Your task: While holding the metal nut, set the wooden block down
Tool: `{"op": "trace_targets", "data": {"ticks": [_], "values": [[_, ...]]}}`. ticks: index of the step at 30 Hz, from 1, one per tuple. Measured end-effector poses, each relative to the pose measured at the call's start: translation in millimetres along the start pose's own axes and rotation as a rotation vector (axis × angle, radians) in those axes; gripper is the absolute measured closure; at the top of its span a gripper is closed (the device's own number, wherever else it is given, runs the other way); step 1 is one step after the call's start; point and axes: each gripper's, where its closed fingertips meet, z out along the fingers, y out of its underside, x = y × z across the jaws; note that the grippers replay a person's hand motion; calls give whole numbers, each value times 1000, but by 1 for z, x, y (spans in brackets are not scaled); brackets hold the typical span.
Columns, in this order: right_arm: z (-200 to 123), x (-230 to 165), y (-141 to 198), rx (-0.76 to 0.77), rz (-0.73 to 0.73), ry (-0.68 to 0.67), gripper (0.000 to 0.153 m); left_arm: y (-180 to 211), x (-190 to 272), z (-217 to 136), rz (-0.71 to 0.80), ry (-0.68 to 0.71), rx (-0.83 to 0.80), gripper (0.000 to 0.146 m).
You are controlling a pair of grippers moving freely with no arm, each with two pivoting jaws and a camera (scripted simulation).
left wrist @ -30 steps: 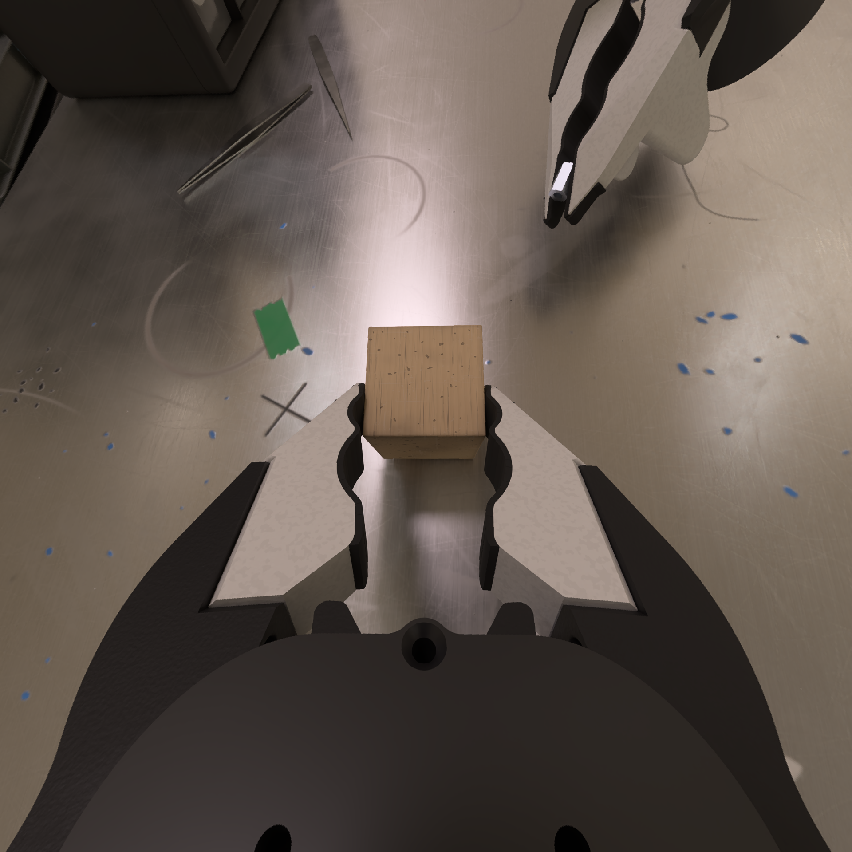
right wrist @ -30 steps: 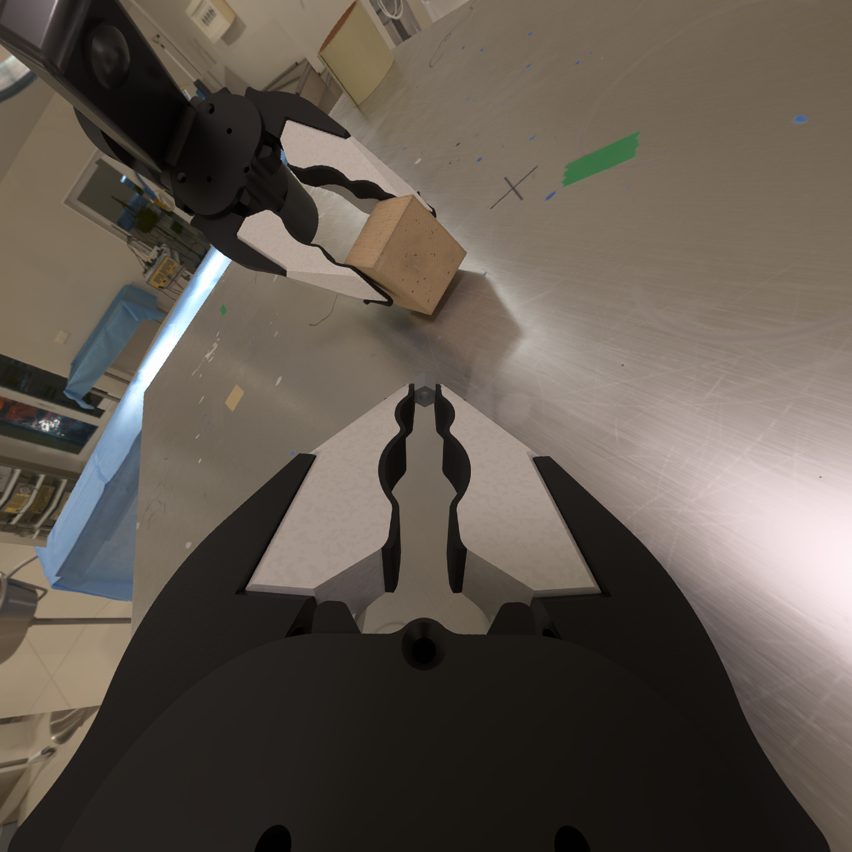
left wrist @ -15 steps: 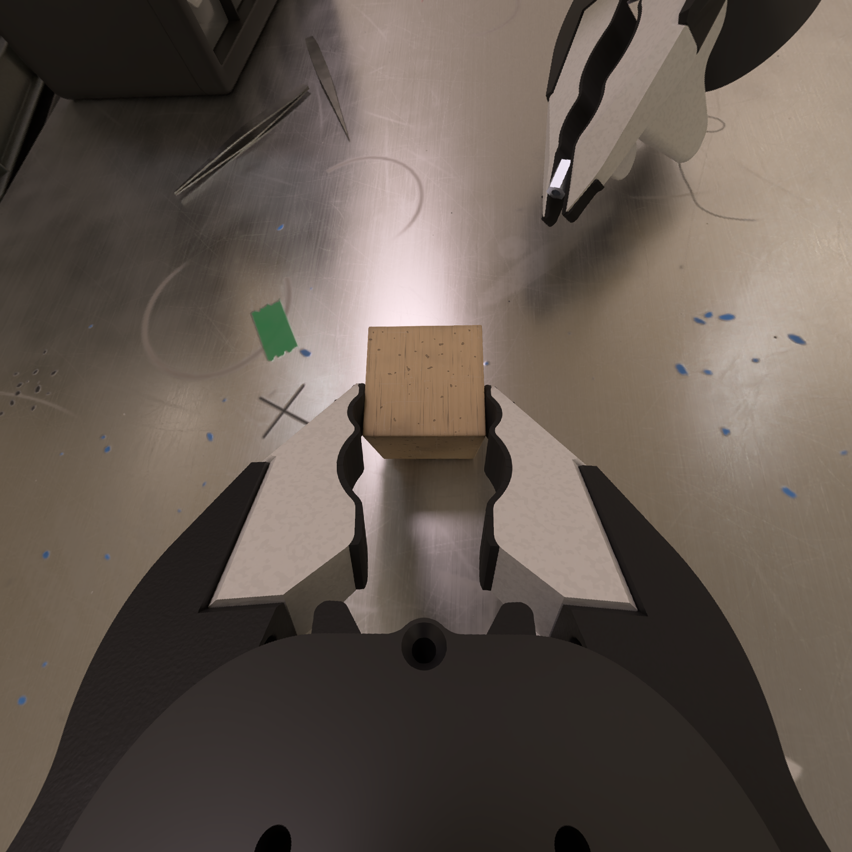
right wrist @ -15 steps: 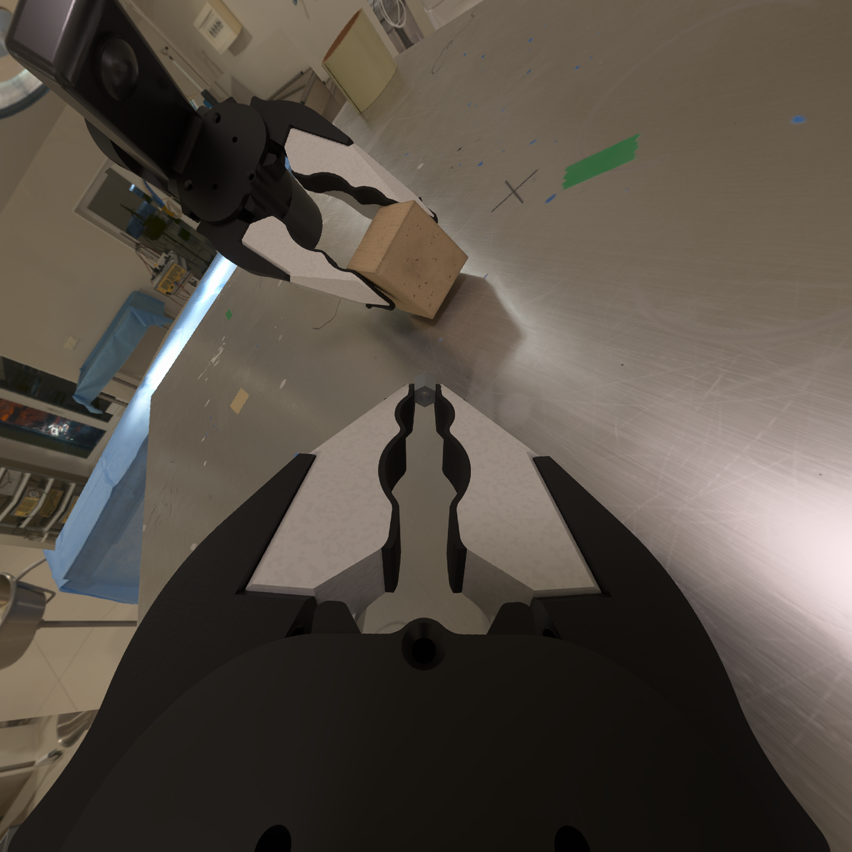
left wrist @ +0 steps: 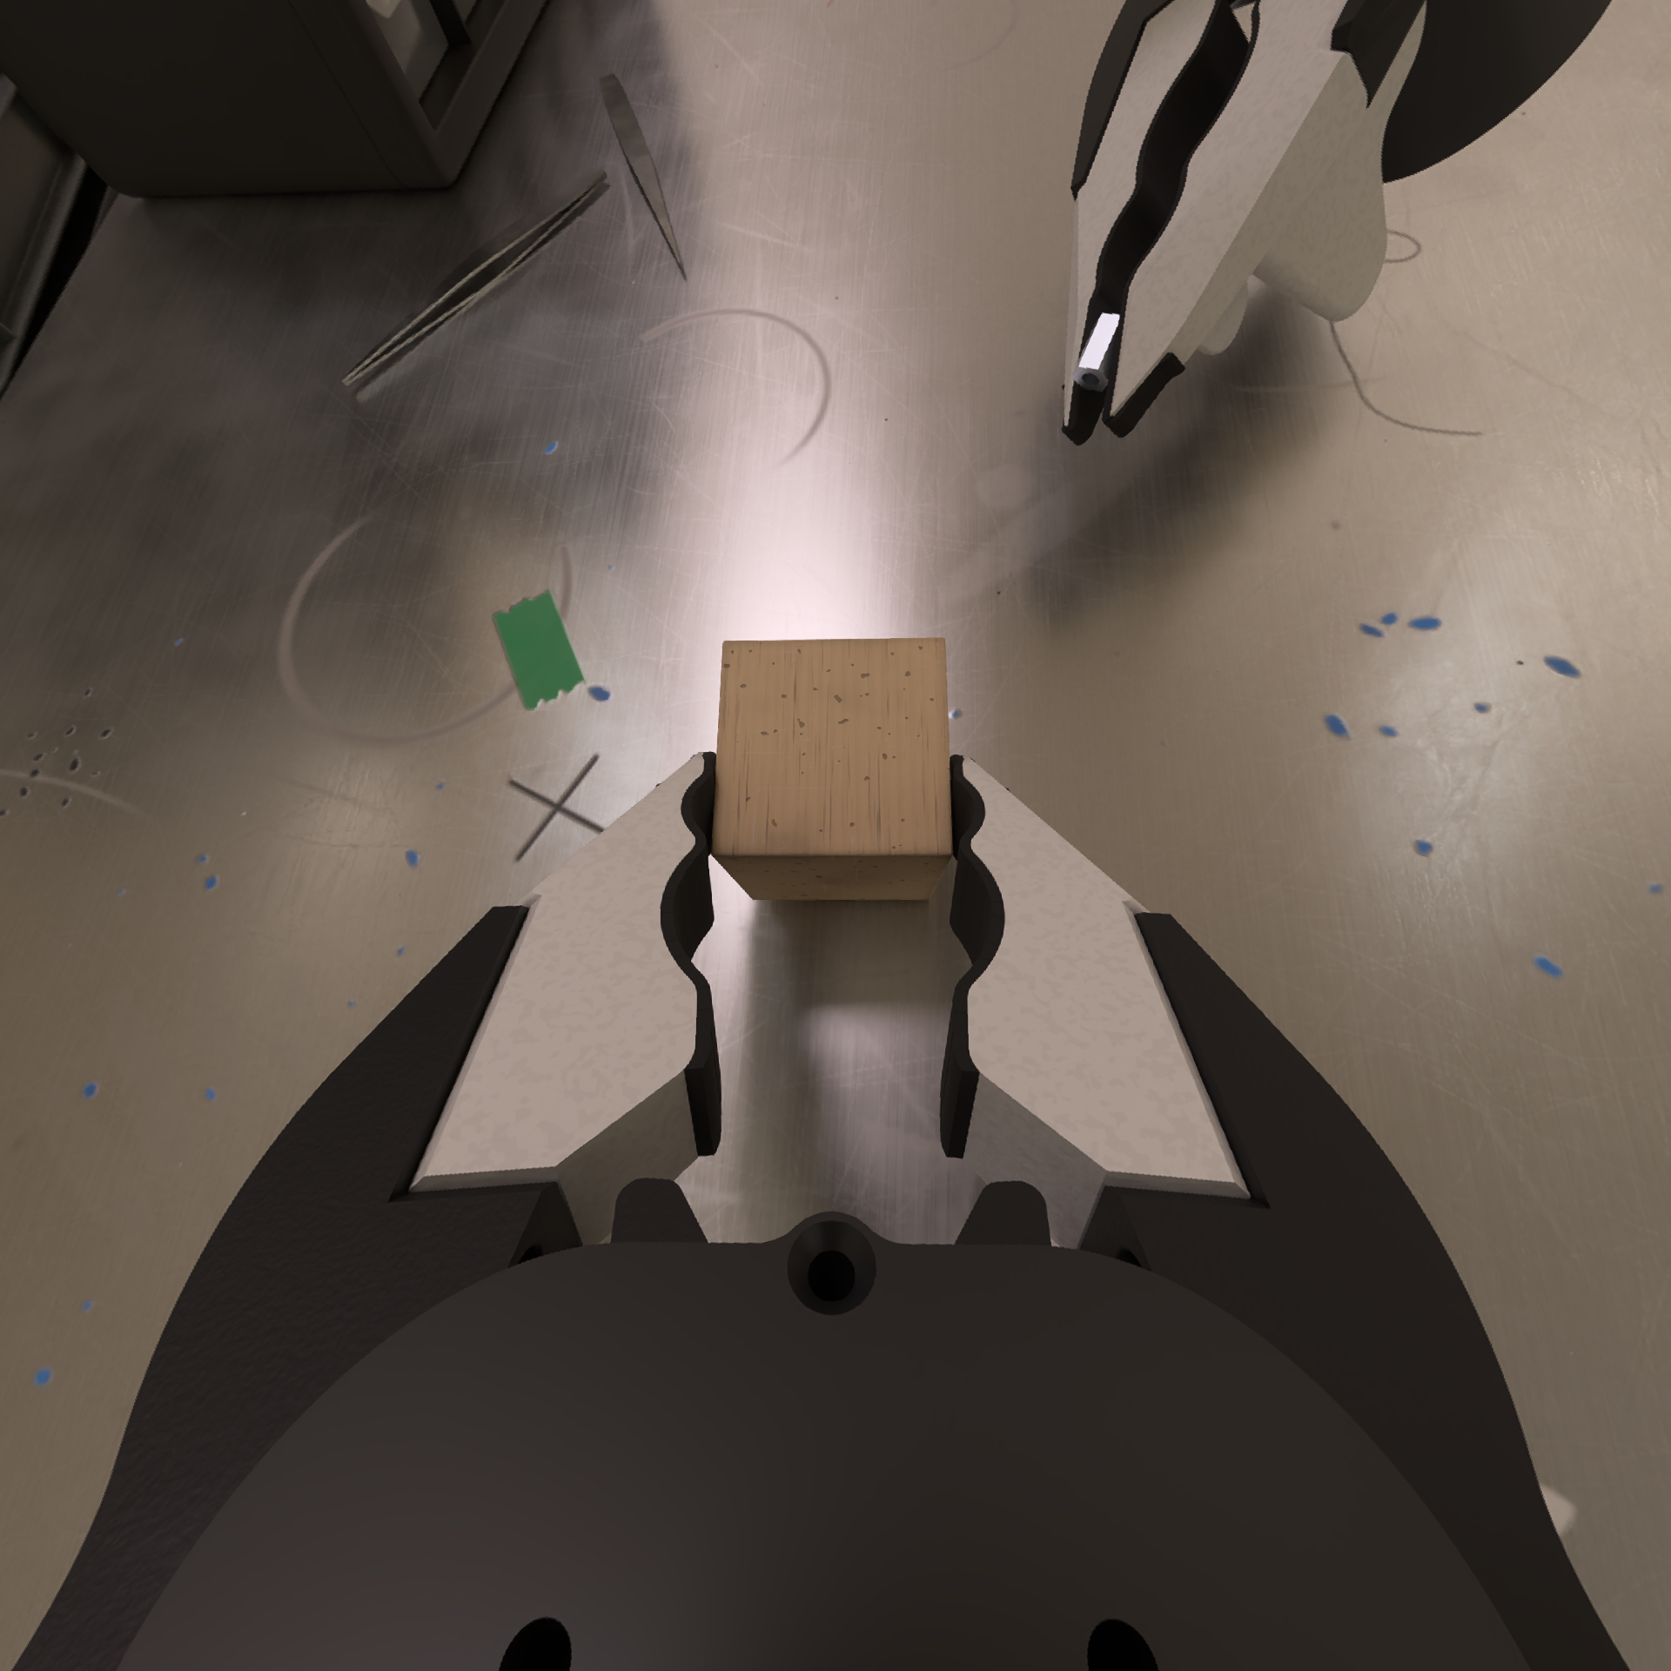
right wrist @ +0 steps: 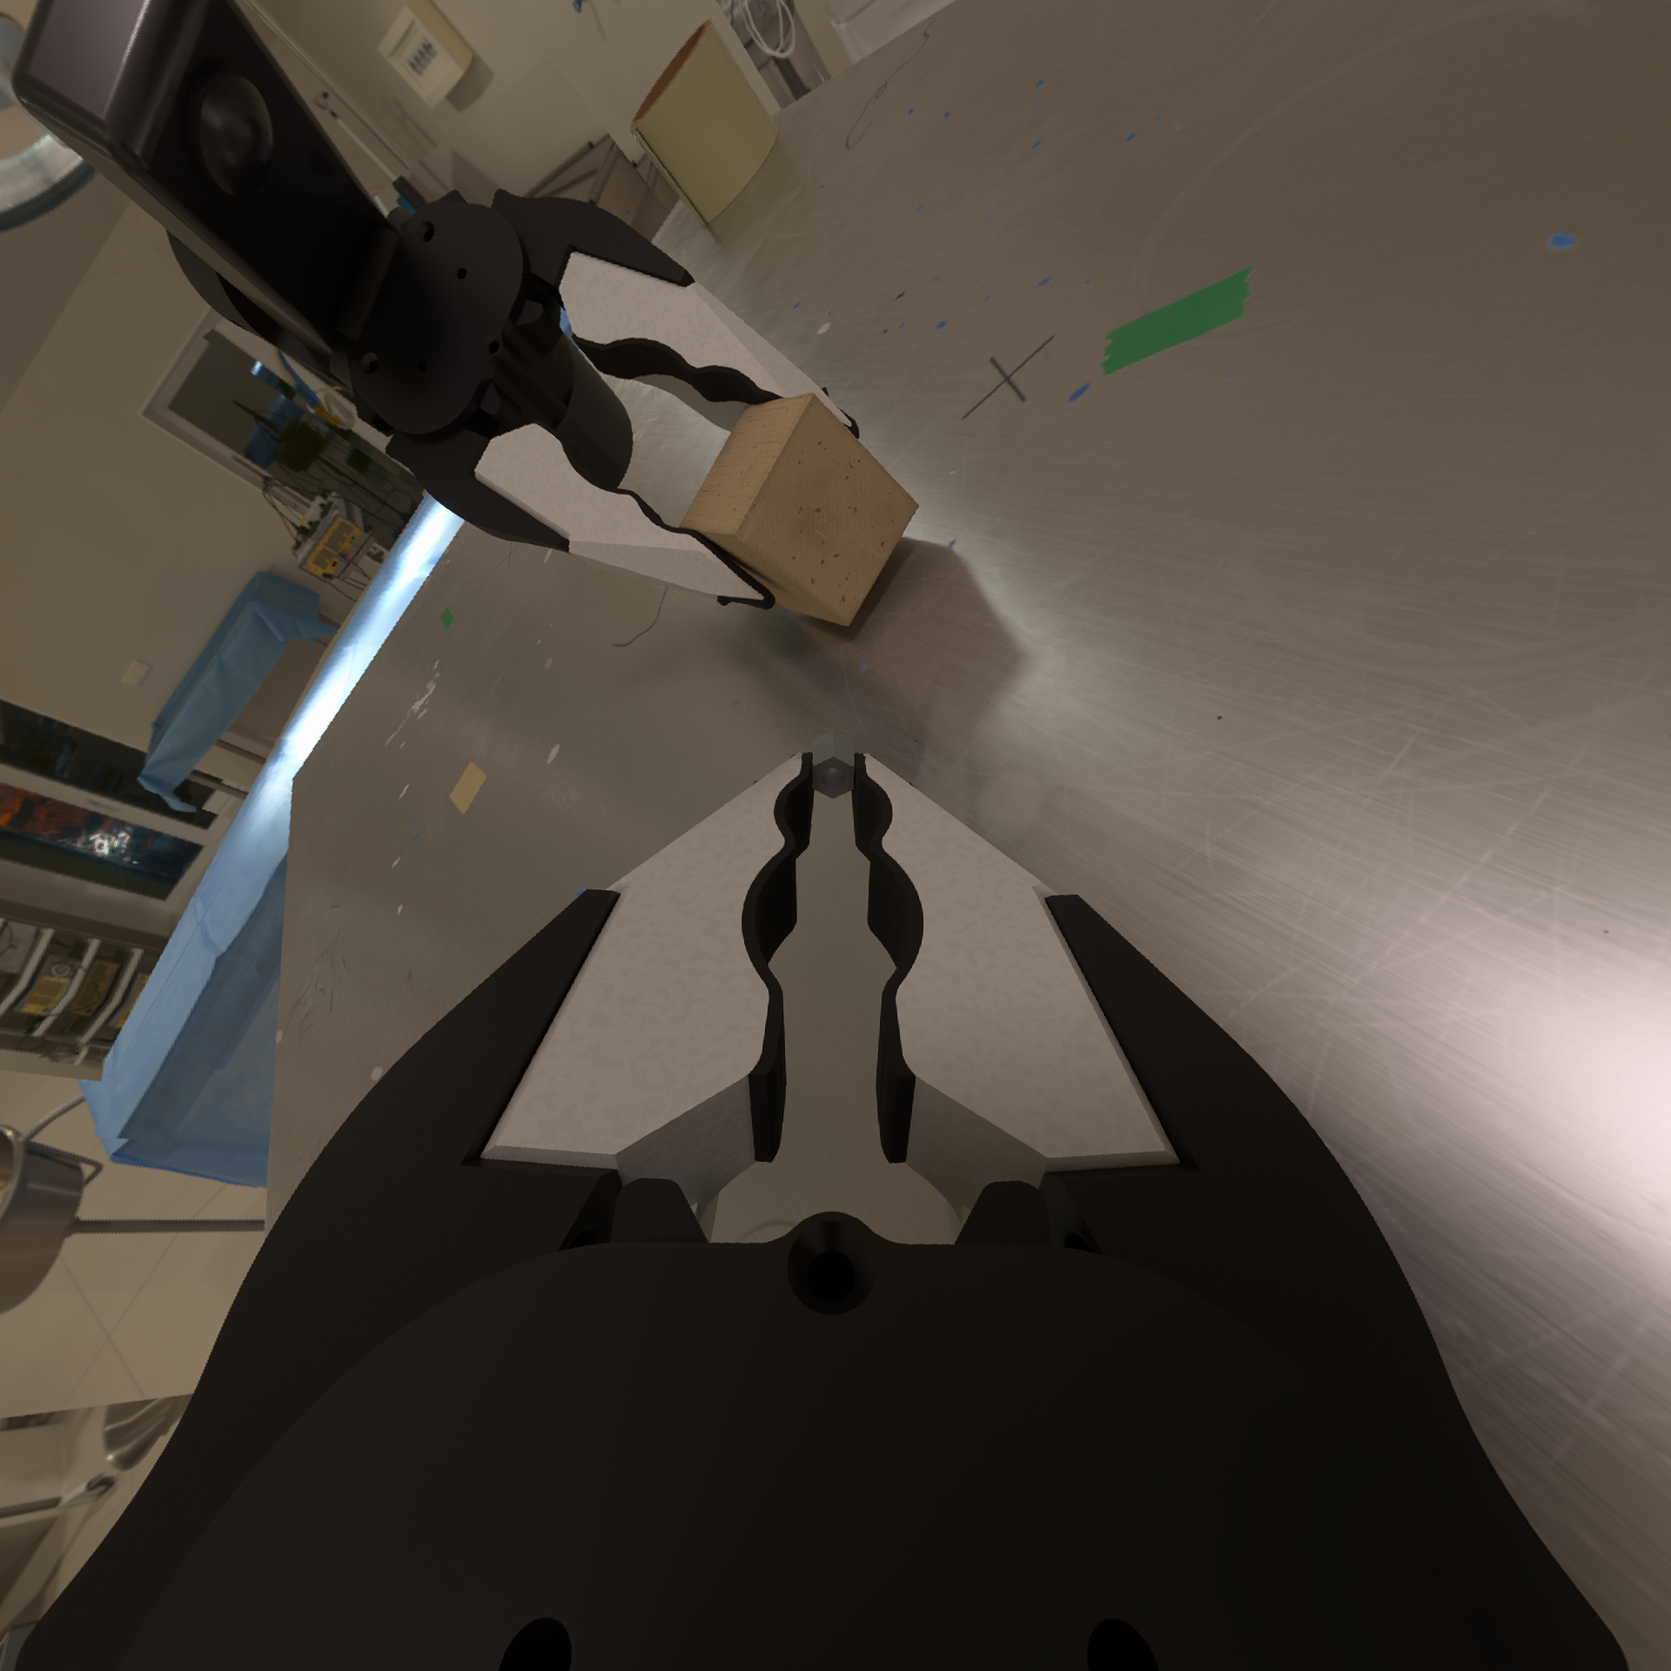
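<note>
My left gripper (left wrist: 832, 782) is shut on the wooden block (left wrist: 832, 750), a light cube pinched at the fingertips. In the right wrist view the block (right wrist: 805, 511) hangs tilted, its lowest corner at or just above the metal table (right wrist: 1266, 723); I cannot tell if it touches. My right gripper (right wrist: 830, 769) is shut on the small metal nut (right wrist: 830, 775) at its tips. In the left wrist view the right gripper (left wrist: 1099, 411) is beyond the block to the right, off the table, with the nut (left wrist: 1097, 348) between its fingers.
Green tape (left wrist: 538, 651) and a dark X mark (left wrist: 556, 807) lie left of the block. Tweezers (left wrist: 479, 280), a pointed tool (left wrist: 646, 172) and a dark box (left wrist: 226, 90) lie far left. The table edge with a blue drape (right wrist: 190, 1040) shows in the right wrist view.
The left gripper has shifted very slightly with the block still in it. The right gripper keeps the nut and has barely moved.
</note>
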Motion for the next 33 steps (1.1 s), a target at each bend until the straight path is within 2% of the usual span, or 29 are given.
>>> {"op": "trace_targets", "data": {"ticks": [33], "values": [[-1,-2,2,0,-5,-1,145,-1,1,-1,-23,30,25,95]]}}
